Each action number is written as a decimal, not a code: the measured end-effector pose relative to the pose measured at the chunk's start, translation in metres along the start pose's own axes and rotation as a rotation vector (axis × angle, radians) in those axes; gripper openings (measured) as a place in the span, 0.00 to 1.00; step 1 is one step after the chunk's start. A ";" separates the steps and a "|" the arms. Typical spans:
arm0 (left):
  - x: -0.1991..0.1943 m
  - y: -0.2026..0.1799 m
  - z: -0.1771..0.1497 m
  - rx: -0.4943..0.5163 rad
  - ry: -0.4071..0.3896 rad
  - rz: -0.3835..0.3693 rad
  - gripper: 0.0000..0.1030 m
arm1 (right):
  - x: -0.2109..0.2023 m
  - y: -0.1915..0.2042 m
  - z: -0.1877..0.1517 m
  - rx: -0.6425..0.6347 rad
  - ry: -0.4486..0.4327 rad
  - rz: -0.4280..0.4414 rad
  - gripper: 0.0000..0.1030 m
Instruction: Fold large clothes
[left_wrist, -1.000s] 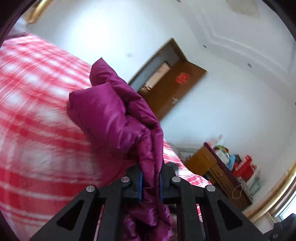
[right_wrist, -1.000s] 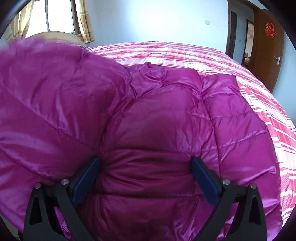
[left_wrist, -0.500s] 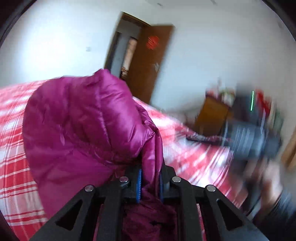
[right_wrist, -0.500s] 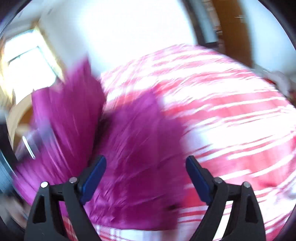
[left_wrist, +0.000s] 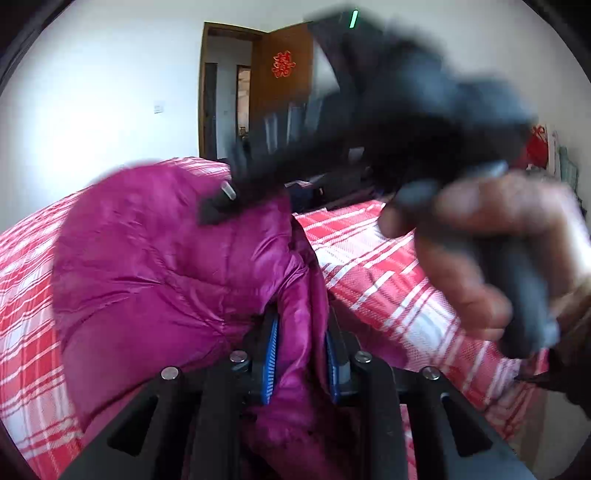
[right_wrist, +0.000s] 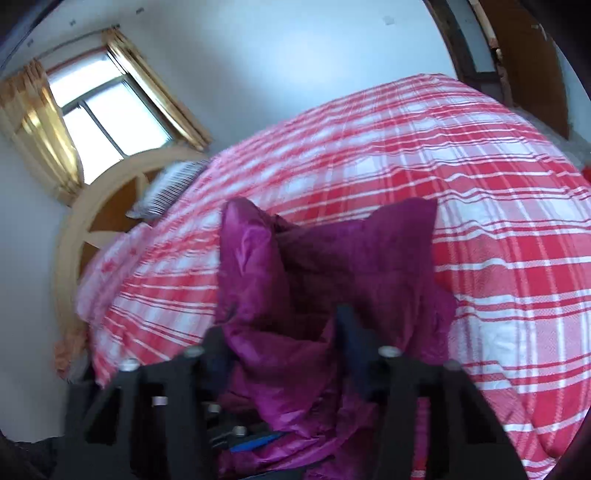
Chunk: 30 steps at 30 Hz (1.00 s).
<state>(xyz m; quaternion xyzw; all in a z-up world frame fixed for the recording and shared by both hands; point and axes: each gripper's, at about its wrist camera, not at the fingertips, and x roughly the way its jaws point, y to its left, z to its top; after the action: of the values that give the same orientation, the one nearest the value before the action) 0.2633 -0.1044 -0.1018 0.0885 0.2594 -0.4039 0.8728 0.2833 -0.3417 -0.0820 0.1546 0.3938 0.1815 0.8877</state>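
A magenta puffer jacket (left_wrist: 159, 273) is bunched and held up over the red plaid bed (left_wrist: 373, 258). My left gripper (left_wrist: 301, 354) is shut on a fold of it between the blue pads. My right gripper (right_wrist: 284, 350) has narrowed around another fold of the jacket (right_wrist: 325, 269); fabric fills the gap between its fingers. In the left wrist view the right gripper (left_wrist: 388, 122), blurred and held by a hand (left_wrist: 491, 240), crosses the upper right, its tip touching the jacket's top.
The plaid bedspread (right_wrist: 480, 192) covers a wide bed. A wooden headboard (right_wrist: 99, 199) with a striped pillow (right_wrist: 170, 188) stands under a curtained window (right_wrist: 99, 114). A brown door (left_wrist: 284, 81) stands open at the far wall.
My right gripper swung over and closed from wide open onto the jacket beside my left gripper. The left gripper kept its hold and turned toward the door.
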 end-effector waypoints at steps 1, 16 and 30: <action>-0.016 0.001 -0.001 0.005 -0.033 -0.016 0.24 | 0.001 -0.003 -0.001 -0.011 -0.002 -0.059 0.40; -0.039 0.106 -0.041 -0.271 -0.081 0.106 0.93 | -0.026 0.015 0.016 0.050 -0.068 -0.317 0.46; -0.063 0.156 0.004 -0.322 -0.163 0.344 0.93 | 0.013 0.005 0.015 0.298 -0.302 -0.223 0.64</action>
<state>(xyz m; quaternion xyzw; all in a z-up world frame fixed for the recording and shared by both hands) 0.3482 0.0382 -0.0745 -0.0417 0.2303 -0.2087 0.9496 0.3019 -0.3337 -0.0786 0.2647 0.2936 -0.0029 0.9185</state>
